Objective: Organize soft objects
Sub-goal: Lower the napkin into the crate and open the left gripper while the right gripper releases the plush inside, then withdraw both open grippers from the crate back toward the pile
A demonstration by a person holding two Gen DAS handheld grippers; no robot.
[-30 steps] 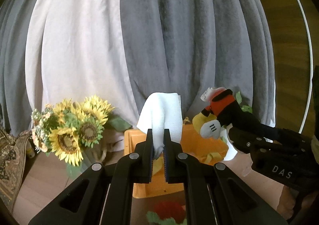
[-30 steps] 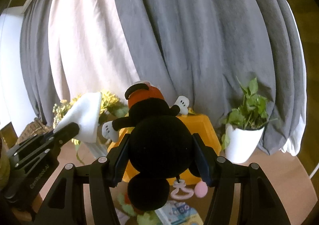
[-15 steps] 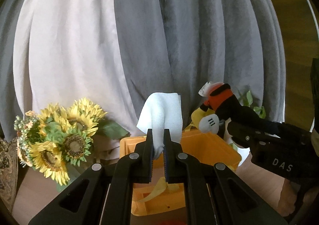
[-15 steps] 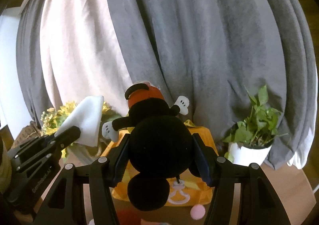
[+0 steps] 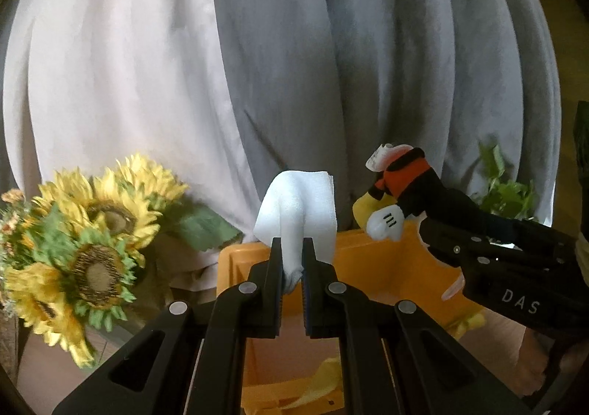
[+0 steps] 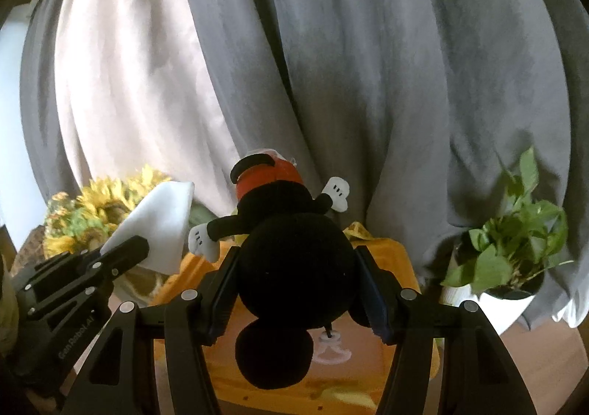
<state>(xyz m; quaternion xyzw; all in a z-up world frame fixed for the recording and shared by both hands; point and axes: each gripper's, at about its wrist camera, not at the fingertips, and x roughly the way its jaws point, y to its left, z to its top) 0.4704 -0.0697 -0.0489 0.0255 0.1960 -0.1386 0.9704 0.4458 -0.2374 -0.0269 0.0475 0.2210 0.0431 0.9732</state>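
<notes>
Left gripper (image 5: 292, 260) pinching the white cloth (image 5: 300, 208), right gripper (image 6: 296, 282) clamping the black plush mouse (image 6: 294, 267); both hanging just ahead over the orange bin (image 5: 383, 267). Lowering well inside the rim before releasing, one at a time.

white cloth (image 5: 299, 208) between the black fingers (image 5: 274, 267), black-and-orange plush (image 6: 294, 260), orange bin (image 5: 371, 271), yellow sunflowers (image 5: 88, 249) off left
</notes>
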